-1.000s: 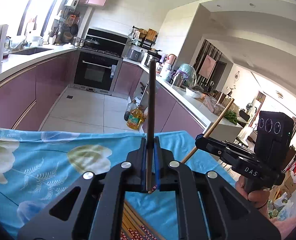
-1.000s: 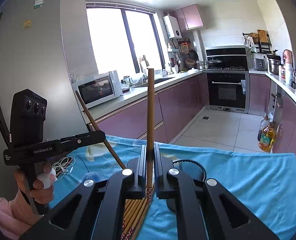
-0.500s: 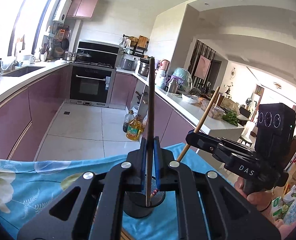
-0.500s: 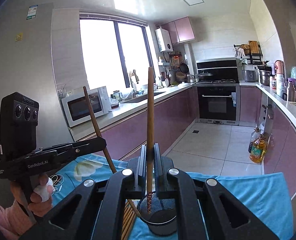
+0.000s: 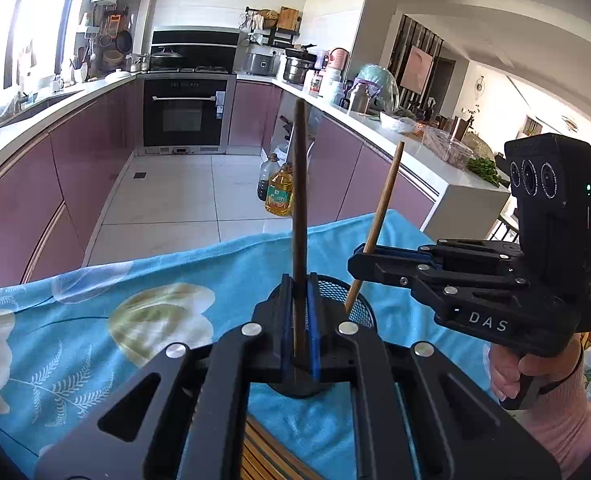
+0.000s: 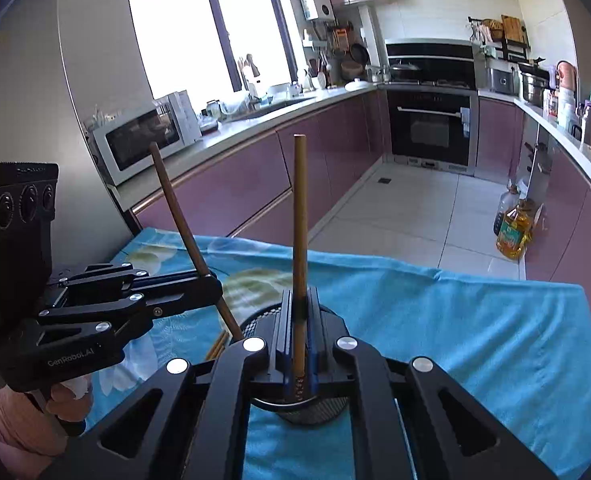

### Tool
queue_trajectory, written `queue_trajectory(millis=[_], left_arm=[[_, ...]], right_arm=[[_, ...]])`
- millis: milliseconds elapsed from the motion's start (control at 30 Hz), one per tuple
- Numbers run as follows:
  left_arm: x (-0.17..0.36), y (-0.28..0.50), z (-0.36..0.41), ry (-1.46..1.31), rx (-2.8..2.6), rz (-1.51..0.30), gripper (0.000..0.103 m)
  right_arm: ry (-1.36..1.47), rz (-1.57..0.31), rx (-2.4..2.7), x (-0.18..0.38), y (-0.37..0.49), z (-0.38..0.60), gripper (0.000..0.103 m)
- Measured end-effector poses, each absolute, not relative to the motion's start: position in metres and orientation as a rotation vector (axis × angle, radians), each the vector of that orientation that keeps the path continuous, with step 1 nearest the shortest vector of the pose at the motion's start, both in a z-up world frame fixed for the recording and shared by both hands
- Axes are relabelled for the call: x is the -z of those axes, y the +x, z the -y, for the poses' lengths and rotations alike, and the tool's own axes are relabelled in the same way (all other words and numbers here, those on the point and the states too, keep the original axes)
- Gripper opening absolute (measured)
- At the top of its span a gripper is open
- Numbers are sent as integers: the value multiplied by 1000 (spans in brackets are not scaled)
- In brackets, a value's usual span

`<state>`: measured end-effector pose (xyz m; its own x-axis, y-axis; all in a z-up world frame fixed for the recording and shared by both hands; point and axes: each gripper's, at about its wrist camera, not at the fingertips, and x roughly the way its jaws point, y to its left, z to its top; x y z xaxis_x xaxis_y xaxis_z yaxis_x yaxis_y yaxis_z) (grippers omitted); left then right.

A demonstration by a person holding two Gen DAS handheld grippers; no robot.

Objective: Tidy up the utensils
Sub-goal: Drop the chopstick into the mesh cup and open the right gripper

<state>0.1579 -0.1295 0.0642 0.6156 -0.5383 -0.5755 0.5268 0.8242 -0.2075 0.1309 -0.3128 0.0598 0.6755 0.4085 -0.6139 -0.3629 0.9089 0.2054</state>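
Pinching a dark chopstick (image 5: 298,208) upright, the left hand-held gripper (image 5: 299,344) is hovering over the mesh holder (image 5: 357,307) for dropping in; the right hand-held gripper (image 6: 300,344) is clamping a lighter chopstick (image 6: 300,216) likewise above it.

Left tool (image 5: 298,312) clamped on upright dark chopstick (image 5: 298,200) above mesh holder (image 5: 359,304).
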Motion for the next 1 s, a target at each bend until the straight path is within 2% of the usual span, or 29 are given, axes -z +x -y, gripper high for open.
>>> queue_trajectory(millis=[300,533,633,833,1000], left_arm=[[-44,182,131,-23,580,-701,8],[-34,179,125,-25,534,-692,32],[-34,171,117,-30,515,-666,38],[-37,148,93,-30,451,-603,54],[-32,126,68,-23,407,-591,59]], right_arm=[[119,-728,-407,-55,146,316,8],[166,-702,-395,-53,144,324,14],[167,-683,-388,-54,138,326,23],[155,-609,-422,-67,110,322,32],[98,-556,-511,-73,74,305,41]])
